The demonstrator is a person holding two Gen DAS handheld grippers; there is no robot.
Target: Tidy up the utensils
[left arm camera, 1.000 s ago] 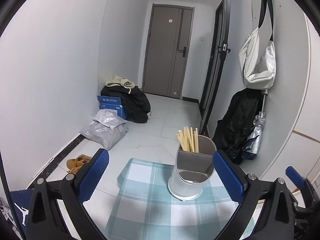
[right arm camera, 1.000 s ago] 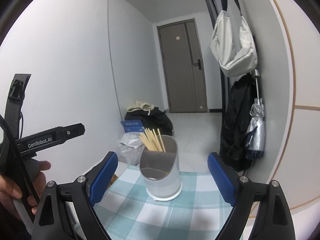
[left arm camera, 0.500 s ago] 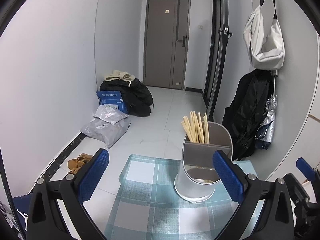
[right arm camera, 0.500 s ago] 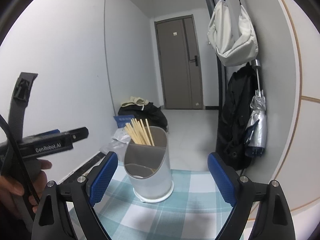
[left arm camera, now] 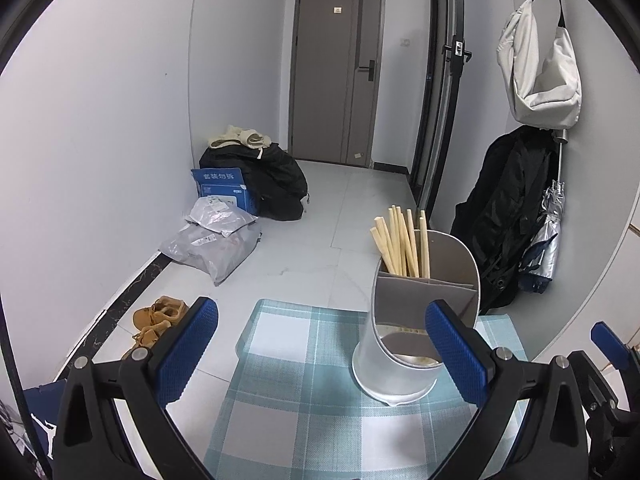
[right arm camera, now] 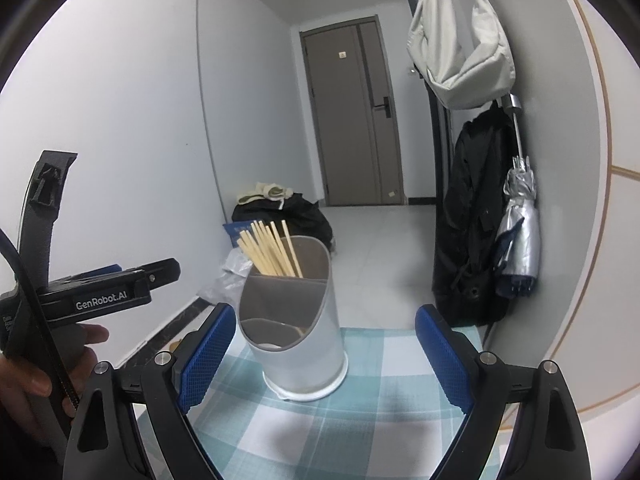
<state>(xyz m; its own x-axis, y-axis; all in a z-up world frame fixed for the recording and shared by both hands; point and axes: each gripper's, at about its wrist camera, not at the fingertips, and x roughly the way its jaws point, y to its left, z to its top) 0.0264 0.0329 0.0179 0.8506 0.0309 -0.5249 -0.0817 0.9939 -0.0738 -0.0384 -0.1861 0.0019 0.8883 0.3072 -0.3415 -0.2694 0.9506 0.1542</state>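
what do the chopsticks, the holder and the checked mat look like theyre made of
Chopsticks: pale, matte sticks with squared ends, probably bamboo or light wood.
Holder: smooth silvery-grey wall with a soft sheen and a darker grey rim and divider; it could be brushed metal or plastic, the look leaves it open.
Checked mat: fine woven texture in teal and white, likely woven vinyl or fabric.

left gripper (left arm camera: 322, 354) nearer the utensil holder (left arm camera: 416, 320) (now by its right finger), right gripper (right arm camera: 322, 360) closer
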